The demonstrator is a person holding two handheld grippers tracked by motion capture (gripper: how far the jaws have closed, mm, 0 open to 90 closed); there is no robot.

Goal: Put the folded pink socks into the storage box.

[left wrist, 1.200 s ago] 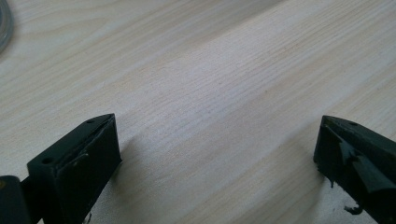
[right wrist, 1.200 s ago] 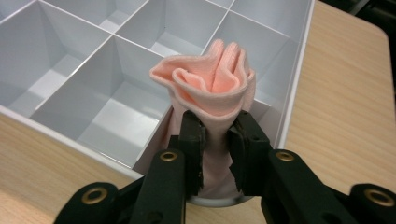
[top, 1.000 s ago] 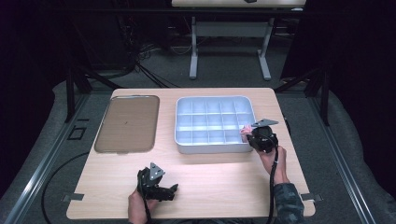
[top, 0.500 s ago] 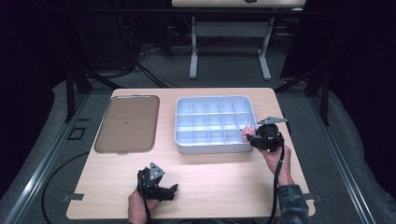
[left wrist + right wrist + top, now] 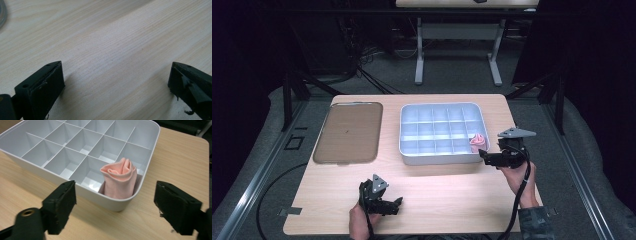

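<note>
1. Black fingers [image 5: 62, 207] of the right gripper [image 5: 115, 207] stand spread wide, having just been opening, with nothing between them.
2. Pink rolled cloth [image 5: 121, 180] stands upright beyond the gap between those fingers, apart from both, a little nearer the camera's right one.
3. The cloth sits in a corner compartment of the white divided tray [image 5: 82, 192], leaning against the tray's near wall; in the high view that is the near right corner [image 5: 477, 141].
4. The right gripper [image 5: 492, 158] is held just off the tray's right near corner, over the wooden counter [image 5: 452, 195].
5. The left gripper [image 5: 115, 82] has its fingers [image 5: 47, 82] spread wide over bare counter wood, pinching nothing; in the high view it sits near the counter's front edge [image 5: 384, 202], well apart from the tray.
6. A flat brown tray [image 5: 349, 132] lies left of the divided tray, apart from it.
</note>
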